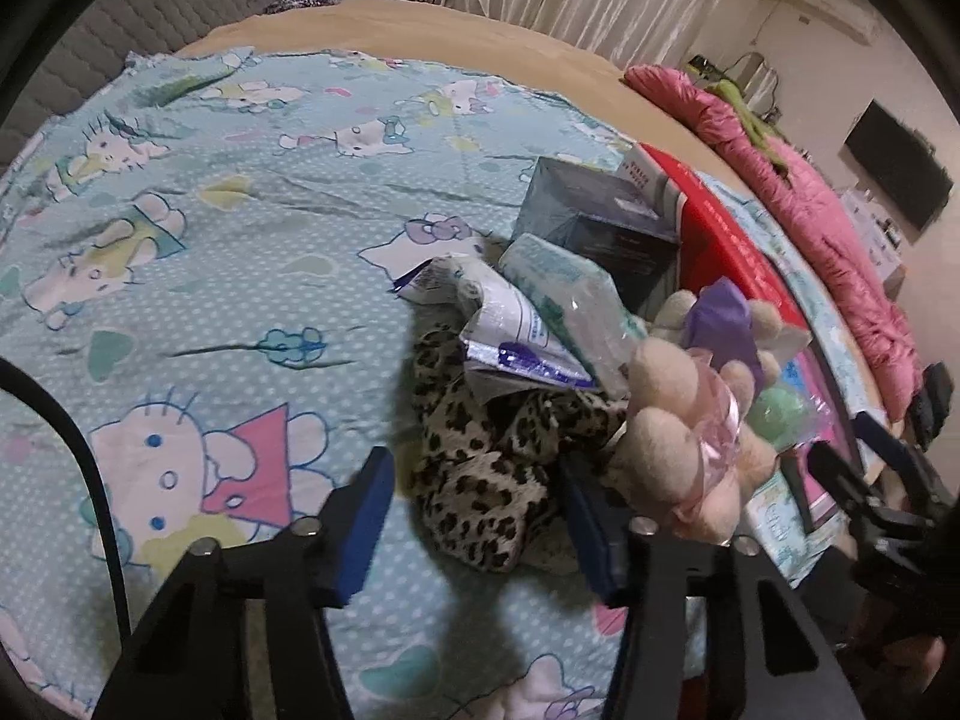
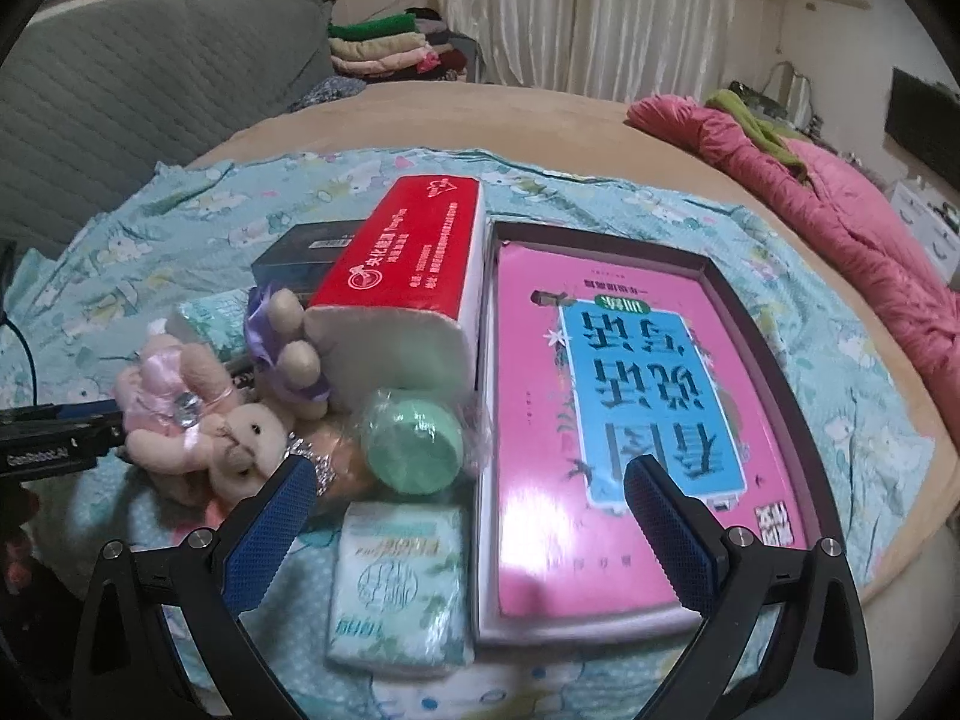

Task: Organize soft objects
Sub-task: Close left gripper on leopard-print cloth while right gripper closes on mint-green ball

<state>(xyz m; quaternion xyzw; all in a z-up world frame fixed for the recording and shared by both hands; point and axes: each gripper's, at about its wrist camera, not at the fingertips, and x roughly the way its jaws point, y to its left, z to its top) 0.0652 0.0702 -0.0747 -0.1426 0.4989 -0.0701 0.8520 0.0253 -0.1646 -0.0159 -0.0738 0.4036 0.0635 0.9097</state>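
Left tongs (image 1: 474, 510) of mine gape half-wide over the leopard-print cloth (image 1: 480, 456), gripping nothing. Beside that cloth lie the plush bunnies (image 2: 228, 420); my right tongs (image 2: 474, 534) stand wide, empty.

We're looking down the left gripper (image 1: 474, 516): black angular arms, silver round screws near the tips, flat blue pads (image 1: 360, 516) on the inner faces. A black cable (image 1: 90, 456) curves past outside its left arm. Over on the right gripper (image 2: 471, 531) we see the same black frame and silver screws, with blue pads (image 2: 270, 540) carrying a fine dotted texture. White lettering marks the left gripper's black body.
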